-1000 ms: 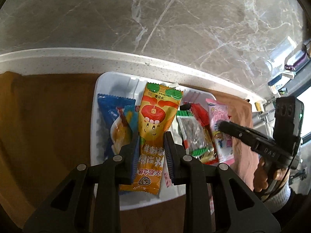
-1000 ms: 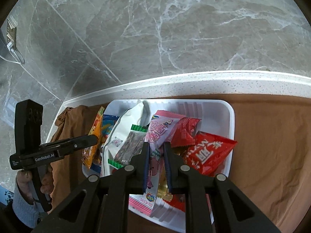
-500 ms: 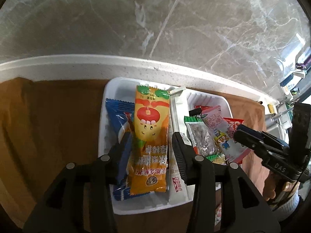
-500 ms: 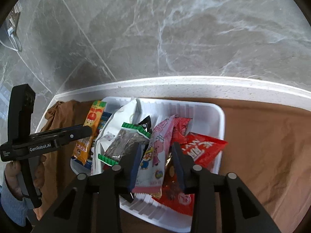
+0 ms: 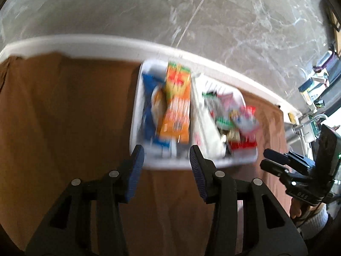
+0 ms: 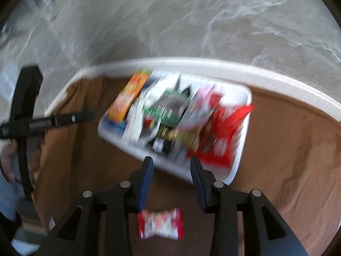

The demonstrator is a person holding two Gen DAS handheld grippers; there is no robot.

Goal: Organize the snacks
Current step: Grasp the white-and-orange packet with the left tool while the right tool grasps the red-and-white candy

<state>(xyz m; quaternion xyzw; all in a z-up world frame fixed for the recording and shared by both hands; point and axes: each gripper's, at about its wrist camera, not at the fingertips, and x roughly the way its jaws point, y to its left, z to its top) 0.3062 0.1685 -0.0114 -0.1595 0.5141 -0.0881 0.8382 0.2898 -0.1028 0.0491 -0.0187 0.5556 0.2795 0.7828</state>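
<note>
We have drawn our left gripper (image 5: 166, 157) back, jaws spread and empty; the orange packet (image 5: 176, 104) it released lies in the white tray (image 5: 136, 98) ahead. Our right gripper (image 6: 171, 169), likewise spread and empty, has withdrawn above a loose red candy (image 6: 161, 224), likely next

A white rectangular plastic tray (image 6: 238, 160) is set on a brown cloth (image 6: 287, 149) that is spread over the counter, close to a white speckled counter edge (image 6: 277, 74) behind which a grey marble wall (image 6: 213, 21) rises. Snack packets are heaped inside the tray: an orange long packet (image 5: 177, 104) is laid toward its left end, a white long packet (image 5: 204, 119) just right of it, and a red crinkled packet (image 6: 221, 134) at the right end. A small red-and-white wrapped candy (image 6: 161, 224) is left on the cloth in front of the tray, apart from it.
</note>
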